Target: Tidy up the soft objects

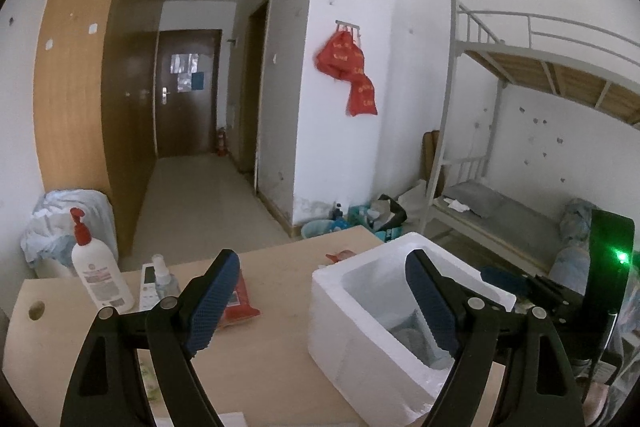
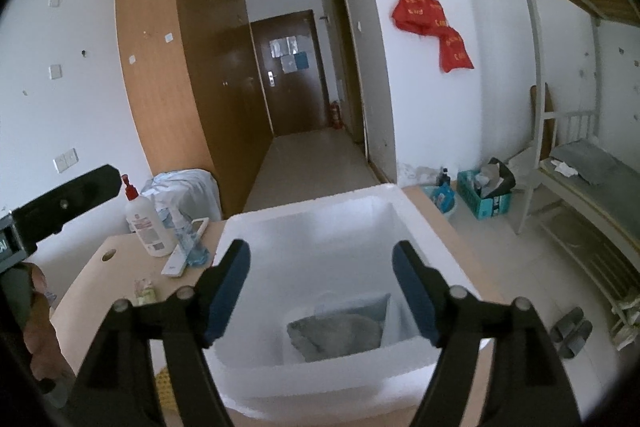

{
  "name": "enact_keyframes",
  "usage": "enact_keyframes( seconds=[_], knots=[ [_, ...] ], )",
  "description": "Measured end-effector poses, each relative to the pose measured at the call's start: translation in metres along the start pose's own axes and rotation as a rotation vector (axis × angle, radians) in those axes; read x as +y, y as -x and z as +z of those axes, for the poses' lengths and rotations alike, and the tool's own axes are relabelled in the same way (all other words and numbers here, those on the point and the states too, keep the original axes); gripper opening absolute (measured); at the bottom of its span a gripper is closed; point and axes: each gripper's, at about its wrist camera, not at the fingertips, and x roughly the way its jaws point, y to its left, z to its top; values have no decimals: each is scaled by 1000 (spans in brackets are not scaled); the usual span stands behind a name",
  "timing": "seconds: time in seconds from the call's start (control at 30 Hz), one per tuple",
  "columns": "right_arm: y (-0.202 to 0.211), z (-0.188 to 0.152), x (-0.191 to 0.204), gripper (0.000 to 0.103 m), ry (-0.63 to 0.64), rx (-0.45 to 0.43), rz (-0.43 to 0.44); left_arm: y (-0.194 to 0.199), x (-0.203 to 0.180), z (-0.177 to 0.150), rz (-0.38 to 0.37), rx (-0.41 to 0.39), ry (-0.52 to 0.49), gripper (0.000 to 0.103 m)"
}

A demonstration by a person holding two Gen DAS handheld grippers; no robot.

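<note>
Black arms with blue ribbed pads are forming the right gripper (image 2: 322,291), and its jaws are standing wide apart with nothing pressed between them. Below them, on the bottom of the white foam box (image 2: 256,227), a grey soft object in a clear bag (image 2: 338,333) is lying; its near edge is hidden behind the box wall, and I cannot tell exactly what kind of item it is.

The left gripper (image 1: 328,301) is also standing with its jaws wide apart and is holding nothing. Its right finger is hanging over the box opening, and its left finger is covering part of a red packet (image 1: 240,301) on the wooden table (image 1: 272,359), so the packet's print is not readable. Inside the box, from this side, only a grey corner of the bagged object is showing behind the finger.

Further out, a white pump bottle with a red top (image 1: 98,267), a small spray bottle (image 1: 162,277) and a white remote (image 1: 149,285) are standing together near the table's left end; the labels are too small to read. At the left border of the right wrist view, the other tool and part of a hand (image 2: 40,323) are cut off by the picture edge.
</note>
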Motion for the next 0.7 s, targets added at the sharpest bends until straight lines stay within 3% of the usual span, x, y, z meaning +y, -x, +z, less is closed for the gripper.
enact_keyframes(
  seconds=[0.4,0.53,0.7],
  knots=[
    [22,-4,16,81,8,-39,53,41,13,-7,62,-29,7,86],
    [38,-9,30,86,23,-73,84,64,24,-13,103,-50,14,93],
    [48,-19,55,101,32,-85,135,100,38,-24,157,-78,24,103]
  ],
)
